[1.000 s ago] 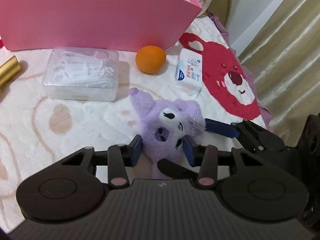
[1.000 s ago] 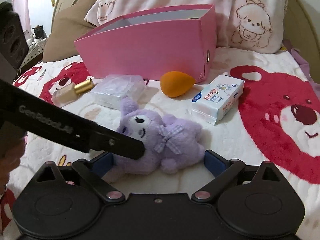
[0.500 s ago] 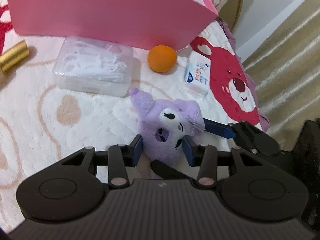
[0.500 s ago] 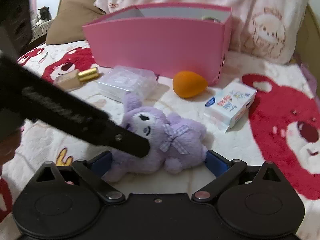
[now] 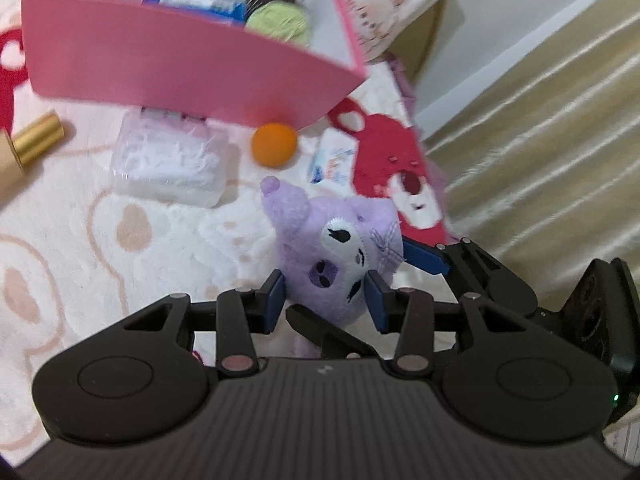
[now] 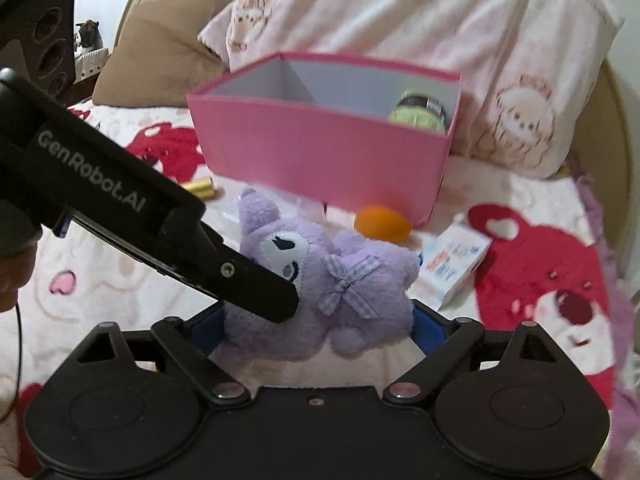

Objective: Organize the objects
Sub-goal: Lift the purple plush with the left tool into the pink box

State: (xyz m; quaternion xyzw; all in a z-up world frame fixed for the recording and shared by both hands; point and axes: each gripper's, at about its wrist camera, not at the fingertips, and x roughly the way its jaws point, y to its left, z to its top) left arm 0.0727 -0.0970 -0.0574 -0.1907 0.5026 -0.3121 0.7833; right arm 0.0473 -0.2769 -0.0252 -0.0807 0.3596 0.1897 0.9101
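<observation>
Both tongs lift purple plush (image 5: 340, 264) off bed: L tongs (image 5: 326, 300) pinch head, R tongs (image 6: 316, 326) just narrowed, hug body. Pink box (image 6: 320, 152) nearer — drop-in next, prob.

"GenRobot.AI" printed in white on black body of left gripper (image 6: 256, 280), seen at left of right wrist view. Print on small white packet (image 6: 456, 264) blurred, unreadable.
</observation>
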